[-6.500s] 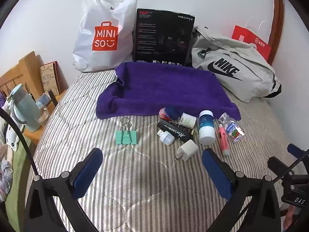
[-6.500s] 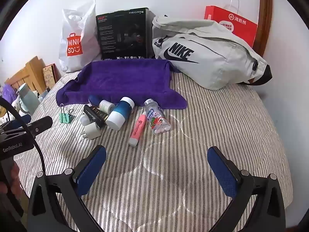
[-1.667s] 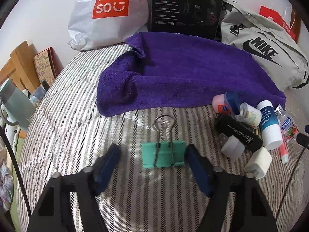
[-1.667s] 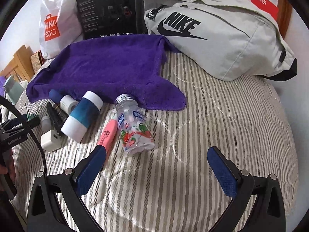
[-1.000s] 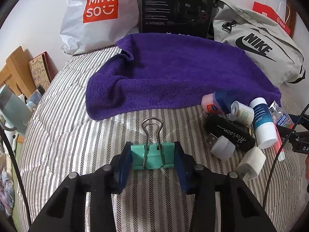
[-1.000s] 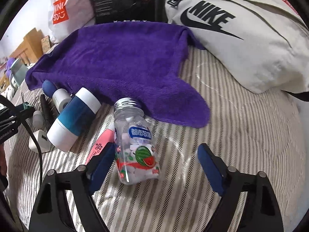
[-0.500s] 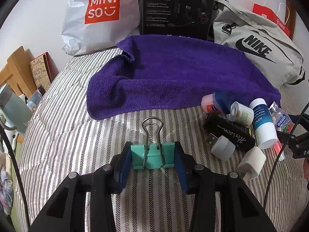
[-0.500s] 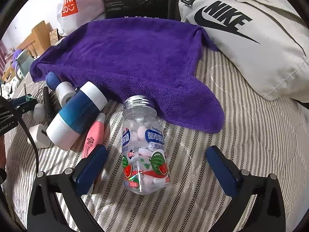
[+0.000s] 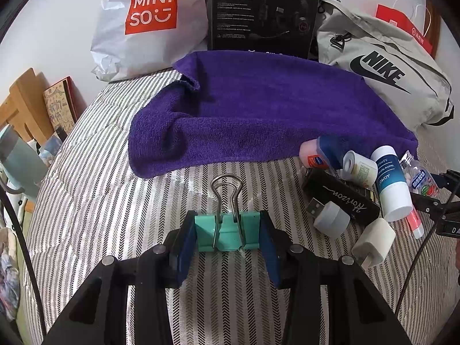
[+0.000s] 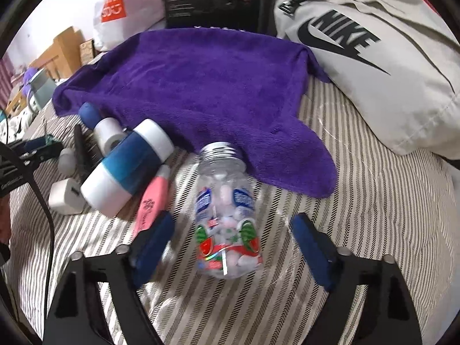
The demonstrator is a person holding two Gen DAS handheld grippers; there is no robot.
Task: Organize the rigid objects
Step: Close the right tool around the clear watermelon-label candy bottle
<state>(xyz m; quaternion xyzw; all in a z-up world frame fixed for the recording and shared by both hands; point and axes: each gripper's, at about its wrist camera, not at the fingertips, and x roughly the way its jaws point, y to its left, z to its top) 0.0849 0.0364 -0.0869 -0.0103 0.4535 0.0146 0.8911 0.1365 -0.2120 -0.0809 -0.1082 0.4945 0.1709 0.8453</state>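
My left gripper is shut on a green binder clip just above the striped bed. My right gripper is open, its pads either side of a clear candy bottle that lies on the bed, not touching it. Left of the bottle lie a pink highlighter, a blue-and-white bottle, a small white roll, a white charger and a black case. A purple towel is spread behind them.
A Miniso bag, a black box and a grey Nike bag stand along the wall at the back. A wooden bedside shelf is off the bed's left edge.
My right gripper has moved forward over the candy bottle and its fingers have narrowed around it. My left gripper still holds the binder clip, barely moved.
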